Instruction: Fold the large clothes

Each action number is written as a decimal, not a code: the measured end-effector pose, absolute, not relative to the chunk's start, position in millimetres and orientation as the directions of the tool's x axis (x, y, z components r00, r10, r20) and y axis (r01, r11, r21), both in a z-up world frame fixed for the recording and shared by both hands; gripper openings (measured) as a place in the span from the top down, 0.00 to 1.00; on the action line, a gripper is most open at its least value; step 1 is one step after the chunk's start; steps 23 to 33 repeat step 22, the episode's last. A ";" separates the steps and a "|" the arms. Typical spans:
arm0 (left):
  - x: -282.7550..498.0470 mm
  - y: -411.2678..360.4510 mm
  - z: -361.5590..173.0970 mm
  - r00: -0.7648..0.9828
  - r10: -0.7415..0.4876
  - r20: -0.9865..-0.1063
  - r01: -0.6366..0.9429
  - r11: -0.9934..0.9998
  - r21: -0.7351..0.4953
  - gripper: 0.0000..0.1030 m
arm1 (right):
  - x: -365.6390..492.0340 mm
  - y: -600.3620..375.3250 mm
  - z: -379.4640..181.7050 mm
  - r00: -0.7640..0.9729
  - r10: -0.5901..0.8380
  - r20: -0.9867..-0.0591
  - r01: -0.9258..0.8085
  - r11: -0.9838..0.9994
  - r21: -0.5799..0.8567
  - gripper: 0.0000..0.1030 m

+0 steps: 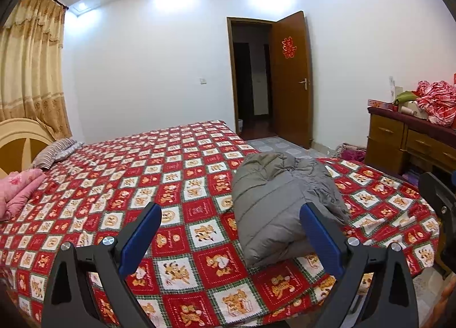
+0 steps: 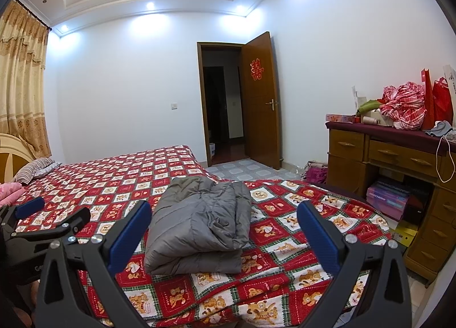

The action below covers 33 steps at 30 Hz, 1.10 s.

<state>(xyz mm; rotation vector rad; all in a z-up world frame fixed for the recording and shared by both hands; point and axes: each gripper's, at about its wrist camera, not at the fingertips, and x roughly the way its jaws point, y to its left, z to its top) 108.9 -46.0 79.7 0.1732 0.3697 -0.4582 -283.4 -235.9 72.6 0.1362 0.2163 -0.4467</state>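
Lying folded near bed edge (image 2: 285, 282), grey jacket (image 2: 199, 222), both grippers' fingers (image 1: 142, 231) wide, holding nothing

A folded grey jacket (image 2: 199, 222) lies on the bedspread (image 2: 299, 214). The right gripper (image 2: 225, 231) hovers just before the jacket, blue fingers (image 2: 129, 235) spread wide.

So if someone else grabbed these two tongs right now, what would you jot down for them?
Left tongs: open, holding nothing, above the bed's near edge.
Right tongs: open, holding nothing, aimed at the bundle.
Grey padded jacket: lying on the red patterned bedspread as a folded, stacked bundle; neither tongs touch it.
Done: the jacket looks folded, though its top layer is rumpled.
Left: probably just smooth or square it up. I can't tell whether other clothes await folding.
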 end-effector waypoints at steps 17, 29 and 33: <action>127.1 -39.7 72.5 0.794 -0.427 -0.433 0.481 0.876 0.019 0.05 | -280.1 -234.7 71.3 0.877 -0.404 -0.260 0.438 0.895 0.084 0.00; 132.4 -38.8 69.6 0.789 -0.424 -0.444 0.483 0.876 0.021 0.05 | -275.5 -236.7 66.6 0.870 -0.411 -0.273 0.446 0.892 0.077 0.00; 132.4 -38.8 69.6 0.789 -0.424 -0.444 0.483 0.876 0.021 0.05 | -275.5 -236.7 66.6 0.870 -0.411 -0.273 0.446 0.892 0.077 0.00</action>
